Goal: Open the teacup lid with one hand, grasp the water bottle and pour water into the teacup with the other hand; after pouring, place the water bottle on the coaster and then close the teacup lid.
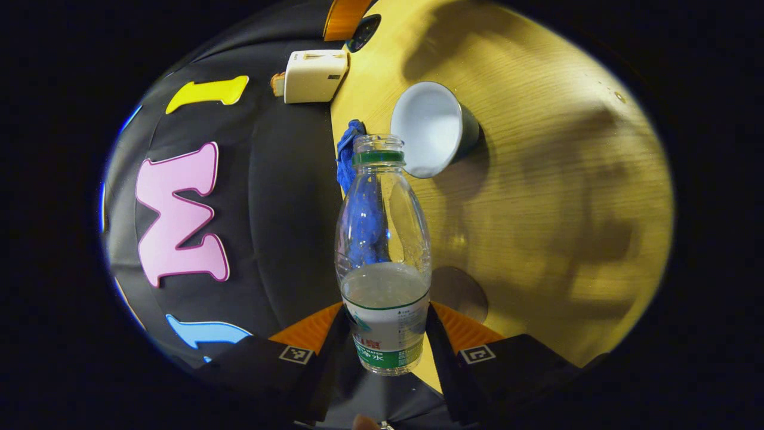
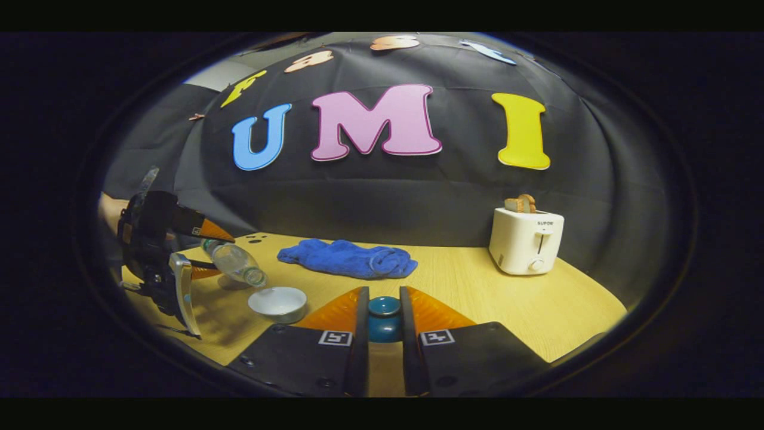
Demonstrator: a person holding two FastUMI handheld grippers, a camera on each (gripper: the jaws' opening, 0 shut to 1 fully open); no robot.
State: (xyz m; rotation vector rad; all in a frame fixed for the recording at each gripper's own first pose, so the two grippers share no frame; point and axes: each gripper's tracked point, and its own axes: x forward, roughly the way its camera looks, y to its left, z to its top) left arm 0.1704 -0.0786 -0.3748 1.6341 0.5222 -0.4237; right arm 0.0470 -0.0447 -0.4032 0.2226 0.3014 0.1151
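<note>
Already tipped mouth-first over the open white ceramic teacup (image 2: 277,301) on the wooden table, the uncapped clear plastic water bottle (image 1: 385,263) — thin-walled, light, easily crushed — sits clamped at its labelled base by the left gripper (image 1: 387,346), while the right gripper (image 2: 383,325) pinches what seems the teal lid (image 2: 383,319).

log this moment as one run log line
stage: pouring | left gripper: shut on water bottle, tilted mouth-down over open teacup | right gripper: shut on teacup lid, held off cup
</note>
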